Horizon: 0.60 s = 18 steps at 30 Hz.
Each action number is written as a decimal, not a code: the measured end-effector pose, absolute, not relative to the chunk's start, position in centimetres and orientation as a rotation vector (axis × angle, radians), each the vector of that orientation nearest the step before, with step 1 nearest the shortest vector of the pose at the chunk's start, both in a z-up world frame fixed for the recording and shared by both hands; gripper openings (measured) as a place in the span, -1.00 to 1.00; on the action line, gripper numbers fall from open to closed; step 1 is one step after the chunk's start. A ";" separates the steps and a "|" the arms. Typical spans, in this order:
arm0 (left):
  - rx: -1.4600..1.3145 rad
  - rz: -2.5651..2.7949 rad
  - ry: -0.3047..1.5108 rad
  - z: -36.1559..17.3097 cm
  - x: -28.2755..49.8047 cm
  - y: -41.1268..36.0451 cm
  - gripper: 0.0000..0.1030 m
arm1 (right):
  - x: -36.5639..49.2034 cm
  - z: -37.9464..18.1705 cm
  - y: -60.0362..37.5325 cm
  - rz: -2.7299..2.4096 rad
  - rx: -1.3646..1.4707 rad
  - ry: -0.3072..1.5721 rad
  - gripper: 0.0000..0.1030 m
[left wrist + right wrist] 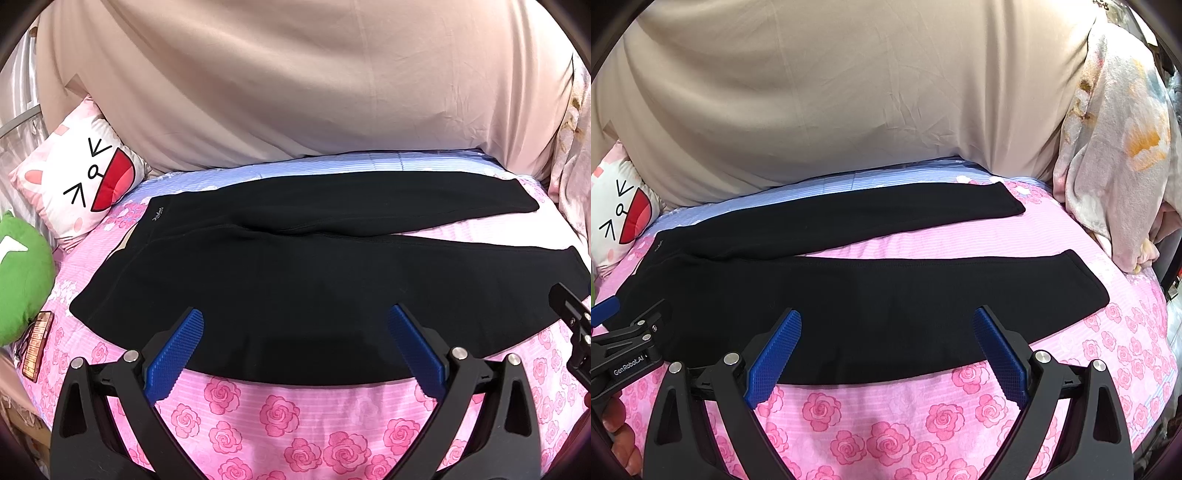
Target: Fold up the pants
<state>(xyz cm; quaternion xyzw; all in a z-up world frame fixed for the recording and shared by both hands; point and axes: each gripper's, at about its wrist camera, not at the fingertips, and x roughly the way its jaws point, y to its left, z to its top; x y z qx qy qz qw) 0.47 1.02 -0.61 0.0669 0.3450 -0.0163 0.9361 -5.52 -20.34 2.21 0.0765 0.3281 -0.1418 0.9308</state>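
Black pants (295, 280) lie flat on a pink rose-print bedsheet (280, 417), legs spread rightward. Both the left claw (295, 325) and right claw (886, 325) hover wide open over the near edge. A cat-face pillow (85, 177) sits left.

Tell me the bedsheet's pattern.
Pink roses on pink stripes, on the bedsheet; clearest in the right wrist view.

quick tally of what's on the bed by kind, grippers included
black pants: 1
cushions: 2, a pink cat-face cushion and a green plush cushion
floral blanket: 1
small printed packet: 1
grippers: 2, left gripper and right gripper, both open over the near pant leg
total: 7
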 end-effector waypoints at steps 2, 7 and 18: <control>0.137 -0.034 0.706 -0.6 0.5 1.0 0.91 | -5.4 2.1 -20.3 -0.292 0.157 0.674 0.79; 0.139 -0.031 0.707 -0.7 0.5 1.1 0.91 | -5.3 2.0 -20.3 -0.290 0.162 0.677 0.79; 0.145 -0.029 0.711 -1.0 0.9 0.8 0.91 | -5.0 1.8 -20.4 -0.284 0.165 0.682 0.79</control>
